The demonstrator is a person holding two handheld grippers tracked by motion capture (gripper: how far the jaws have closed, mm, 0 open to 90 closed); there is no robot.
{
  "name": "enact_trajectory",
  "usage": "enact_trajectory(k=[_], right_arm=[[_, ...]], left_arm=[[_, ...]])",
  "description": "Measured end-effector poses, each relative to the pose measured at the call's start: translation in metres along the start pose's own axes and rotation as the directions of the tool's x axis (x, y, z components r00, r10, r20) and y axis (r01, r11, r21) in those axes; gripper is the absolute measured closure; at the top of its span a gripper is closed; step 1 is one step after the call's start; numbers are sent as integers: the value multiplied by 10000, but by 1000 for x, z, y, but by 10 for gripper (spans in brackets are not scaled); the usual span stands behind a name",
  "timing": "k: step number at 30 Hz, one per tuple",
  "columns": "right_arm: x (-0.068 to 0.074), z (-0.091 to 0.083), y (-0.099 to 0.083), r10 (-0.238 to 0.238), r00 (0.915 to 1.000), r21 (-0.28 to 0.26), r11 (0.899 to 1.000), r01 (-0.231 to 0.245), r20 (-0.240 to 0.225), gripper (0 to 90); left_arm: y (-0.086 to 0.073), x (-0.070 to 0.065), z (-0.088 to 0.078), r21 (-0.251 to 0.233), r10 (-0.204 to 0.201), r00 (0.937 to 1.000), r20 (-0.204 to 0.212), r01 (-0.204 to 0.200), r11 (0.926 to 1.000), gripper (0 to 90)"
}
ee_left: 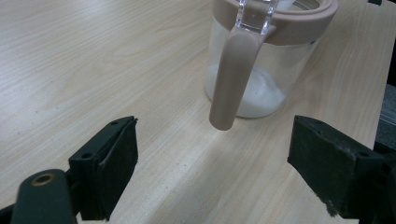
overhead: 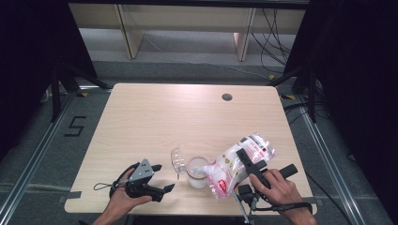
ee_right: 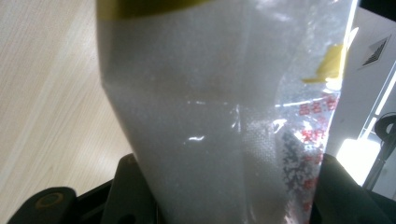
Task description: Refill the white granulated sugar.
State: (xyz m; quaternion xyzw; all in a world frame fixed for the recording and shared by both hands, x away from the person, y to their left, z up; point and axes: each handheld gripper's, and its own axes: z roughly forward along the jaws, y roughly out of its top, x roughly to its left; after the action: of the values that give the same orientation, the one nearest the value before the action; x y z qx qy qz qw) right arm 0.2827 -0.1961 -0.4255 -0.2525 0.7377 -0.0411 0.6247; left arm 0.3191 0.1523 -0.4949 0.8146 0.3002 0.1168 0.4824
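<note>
A clear glass jar (overhead: pixel 197 172) with a beige rim stands near the table's front edge, with white powder in its bottom (ee_left: pixel 261 95). Its clear hinged lid (overhead: pixel 178 159) is swung open to the left, and a beige clasp (ee_left: pixel 231 79) hangs down the jar's side. My right gripper (overhead: pixel 247 158) is shut on a clear plastic bag of white granules (overhead: pixel 239 161) with red print. The bag is tilted, its lower end at the jar's mouth. Both jaws press the bag (ee_right: pixel 219 116) between them. My left gripper (overhead: pixel 164 177) rests open left of the jar, its jaws (ee_left: pixel 219 163) wide apart and holding nothing.
The light wooden table (overhead: pixel 187 117) has a round cable hole (overhead: pixel 227 97) at the back right. Black stands and cables sit on the floor at both sides. A wooden shelf unit (overhead: pixel 187 28) lies beyond the table.
</note>
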Motion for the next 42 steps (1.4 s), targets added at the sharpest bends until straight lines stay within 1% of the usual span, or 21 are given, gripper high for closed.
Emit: enact_trajectory(k=[8,9,10,11,12,13,14,16,18,20,24,25,27,29,31,33,35,38,39,40,42], right_arm=[[-1,0,0,-72,10000,-51,10000,72,48,563],[3,-1,0,464,9989,69,9989,-464,37,563],[3,-1,0,464,9989,69,9989,-464,37,563],[-1,0,0,-45,10000,-60,10000,45,40,564],[0,0,0,11,10000,-55,10000,-10,54,564],[-1,0,1,-56,10000,-61,10000,56,44,564],[0,-1,1,-19,10000,-53,10000,20,43,565],[0,-1,1,30,10000,-24,10000,-30,28,565],[0,-1,1,23,10000,-11,10000,-23,24,565],[0,-1,1,38,10000,-25,10000,-38,20,566],[-1,-1,1,-1,10000,-41,10000,1,34,567],[-1,-1,1,-6,10000,-56,10000,6,59,567],[-1,-1,0,1,10000,-20,10000,-1,40,568],[-1,-1,0,-35,10000,-43,10000,36,45,568],[-1,-1,0,-26,10000,-16,10000,26,23,569],[-1,-2,0,15,10000,-23,10000,-14,56,569],[-2,-2,0,12,10000,-29,10000,-12,24,570],[-2,-2,0,15,10000,-15,10000,-15,24,570],[0,-2,0,213,9998,24,9998,-213,13,570],[-1,-2,-1,73,10000,14,10000,-73,10,570],[-1,-2,-1,36,10000,-3,10000,-36,6,571]], left_arm=[[0,0,0,24,50,10000,7,-50,10000,154],[0,0,0,21,31,10000,2,-31,10000,154],[0,0,0,21,31,10000,2,-31,10000,154],[0,0,-1,12,38,10000,10,-38,10000,154],[1,0,-1,49,14,10000,-75,-14,10000,154],[1,0,-1,49,14,10000,-75,-14,10000,154],[0,0,-1,6,2,10000,-4,-2,10000,154],[1,-1,-1,37,11,10000,-59,-11,10000,154],[1,0,-1,5,7,10000,3,-7,10000,154],[1,1,-2,11,210,9998,-17,-210,9998,154],[1,1,-1,9,281,9996,14,-281,9996,154],[1,0,-1,25,61,10000,-52,-61,10000,154],[1,0,-1,28,30,10000,-64,-30,10000,154],[1,0,-1,4,80,10000,10,-80,10000,154],[1,-1,-1,27,10,10000,-61,-10,10000,154],[1,0,-1,42,88,9999,-70,-88,10000,154],[1,-1,-1,44,9,10000,-88,-9,10000,154],[1,-1,-1,41,27,10000,-76,-26,10000,154],[1,0,-1,28,10,10000,-55,-10,10000,154],[1,-1,-1,45,11,10000,-85,-11,10000,154],[1,-1,-1,44,26,10000,-78,-26,10000,154]])
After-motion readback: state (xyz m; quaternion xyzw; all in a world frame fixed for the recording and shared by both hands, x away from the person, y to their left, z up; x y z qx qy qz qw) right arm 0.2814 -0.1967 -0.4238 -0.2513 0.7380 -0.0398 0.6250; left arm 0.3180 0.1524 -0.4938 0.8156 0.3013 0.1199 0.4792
